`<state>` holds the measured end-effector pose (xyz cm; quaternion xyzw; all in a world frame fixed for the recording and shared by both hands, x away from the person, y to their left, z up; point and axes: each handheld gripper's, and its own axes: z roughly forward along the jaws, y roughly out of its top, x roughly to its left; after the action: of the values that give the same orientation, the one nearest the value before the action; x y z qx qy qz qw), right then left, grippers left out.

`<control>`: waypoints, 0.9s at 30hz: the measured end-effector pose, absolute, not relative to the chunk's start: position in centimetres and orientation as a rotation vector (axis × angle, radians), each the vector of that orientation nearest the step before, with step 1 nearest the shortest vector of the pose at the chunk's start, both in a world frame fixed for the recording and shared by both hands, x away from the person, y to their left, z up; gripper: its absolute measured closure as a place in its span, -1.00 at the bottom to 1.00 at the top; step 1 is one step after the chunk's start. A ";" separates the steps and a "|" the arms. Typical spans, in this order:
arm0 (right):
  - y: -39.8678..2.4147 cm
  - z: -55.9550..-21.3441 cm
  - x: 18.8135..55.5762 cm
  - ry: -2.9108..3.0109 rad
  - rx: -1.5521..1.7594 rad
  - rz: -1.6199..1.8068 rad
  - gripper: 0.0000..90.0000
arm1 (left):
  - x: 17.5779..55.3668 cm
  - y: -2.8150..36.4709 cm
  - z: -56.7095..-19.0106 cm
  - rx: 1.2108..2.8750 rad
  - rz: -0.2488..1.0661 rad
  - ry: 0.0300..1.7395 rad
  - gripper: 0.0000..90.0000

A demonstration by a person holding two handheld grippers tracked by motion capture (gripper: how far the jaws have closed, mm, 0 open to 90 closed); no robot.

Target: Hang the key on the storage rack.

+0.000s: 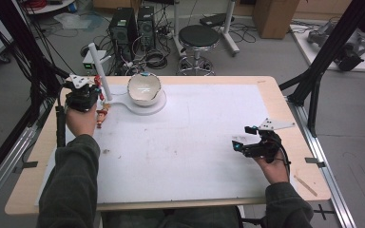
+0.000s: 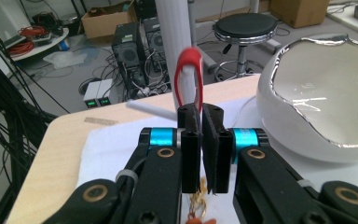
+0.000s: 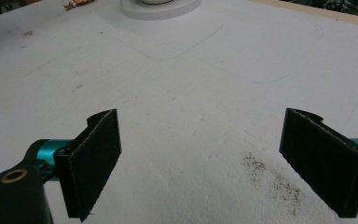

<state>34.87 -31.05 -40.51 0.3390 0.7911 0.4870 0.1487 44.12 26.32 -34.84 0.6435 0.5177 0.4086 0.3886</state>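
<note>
The left gripper (image 2: 201, 154) is clamped on a red loop (image 2: 188, 77) whose charm (image 1: 101, 115) dangles below, apparently to hang it on the white post (image 2: 171, 42) just ahead. The bowl (image 2: 328, 93) sits beside. The right gripper (image 3: 200, 163) idles, jaws apart.

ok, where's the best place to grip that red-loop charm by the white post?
Probably the base of the red loop, where the left gripper pinches it now, coming from the person's side. The thin strap fits between the shut jaws. Above them the loop stands upright and open, and the charm hangs below.
</note>
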 end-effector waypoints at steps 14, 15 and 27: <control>-31.3 -40.6 34.9 2.274 0.986 1.402 -0.74 | 45.6 26.5 -34.8 1.657 1.042 1.352 0.94; -31.3 -40.6 34.9 2.274 0.986 1.402 -0.74 | 45.5 26.5 -34.7 1.652 1.039 1.346 0.94; -31.3 -40.6 34.9 2.271 0.990 1.406 -0.74 | 44.4 26.5 -33.9 1.657 1.021 1.297 0.89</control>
<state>34.90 -31.32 -40.60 0.3439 0.7887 0.4883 0.1460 44.40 26.52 -33.90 0.6522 0.5104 0.4017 0.3908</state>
